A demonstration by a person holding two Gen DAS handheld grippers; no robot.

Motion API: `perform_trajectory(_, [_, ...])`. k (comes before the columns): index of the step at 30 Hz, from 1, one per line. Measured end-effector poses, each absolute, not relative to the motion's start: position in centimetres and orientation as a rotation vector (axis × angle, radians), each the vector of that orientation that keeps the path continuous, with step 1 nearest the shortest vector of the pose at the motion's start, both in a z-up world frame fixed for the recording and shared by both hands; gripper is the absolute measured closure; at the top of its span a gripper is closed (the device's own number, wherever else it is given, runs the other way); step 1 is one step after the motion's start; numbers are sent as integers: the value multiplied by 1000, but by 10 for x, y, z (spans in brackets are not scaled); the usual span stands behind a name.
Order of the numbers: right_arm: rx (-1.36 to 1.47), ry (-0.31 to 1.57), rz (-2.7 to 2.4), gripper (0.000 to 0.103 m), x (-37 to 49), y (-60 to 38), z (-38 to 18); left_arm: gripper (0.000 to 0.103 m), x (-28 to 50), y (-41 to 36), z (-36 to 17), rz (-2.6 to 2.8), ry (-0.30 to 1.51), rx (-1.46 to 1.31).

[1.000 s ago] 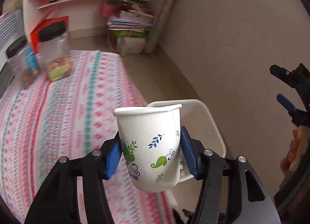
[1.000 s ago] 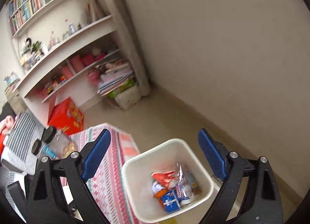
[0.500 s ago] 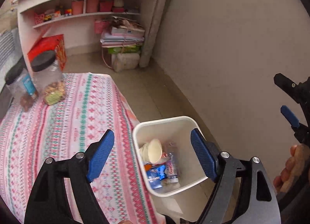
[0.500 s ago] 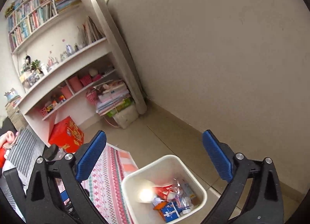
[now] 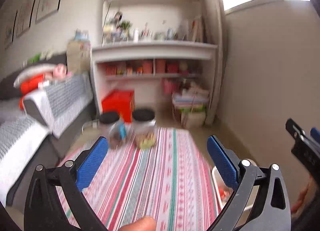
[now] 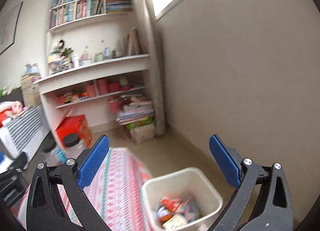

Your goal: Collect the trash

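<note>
My left gripper is open and empty above the table with the pink striped cloth. My right gripper is open and empty, above and behind the white trash bin. The bin stands on the floor at the table's right side and holds several pieces of trash. A sliver of the bin shows behind my left gripper's right finger. The paper cup cannot be made out among the blurred trash. The right gripper's edge shows at the right of the left wrist view.
Two clear jars with black lids stand at the table's far end. A red box, a white shelf unit and stacked papers lie beyond. A grey sofa is on the left. A beige wall is on the right.
My left gripper opened and dropped the paper cup into the bin, then swung up and left over the table. My right gripper stayed open and tilted upward.
</note>
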State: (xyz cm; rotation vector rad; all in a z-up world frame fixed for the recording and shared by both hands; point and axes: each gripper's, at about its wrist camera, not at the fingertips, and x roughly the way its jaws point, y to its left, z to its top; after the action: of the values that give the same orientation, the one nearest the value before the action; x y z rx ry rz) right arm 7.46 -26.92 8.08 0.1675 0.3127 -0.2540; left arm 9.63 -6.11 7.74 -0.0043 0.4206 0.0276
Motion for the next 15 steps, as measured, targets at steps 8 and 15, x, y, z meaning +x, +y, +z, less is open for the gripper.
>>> perform_trajectory(8, [89, 501, -191, 7, 92, -218, 27, 7, 93, -25, 30, 93, 498, 42])
perform_trajectory(15, [74, 493, -156, 7, 101, -200, 23, 7, 98, -7, 18, 129, 524, 42])
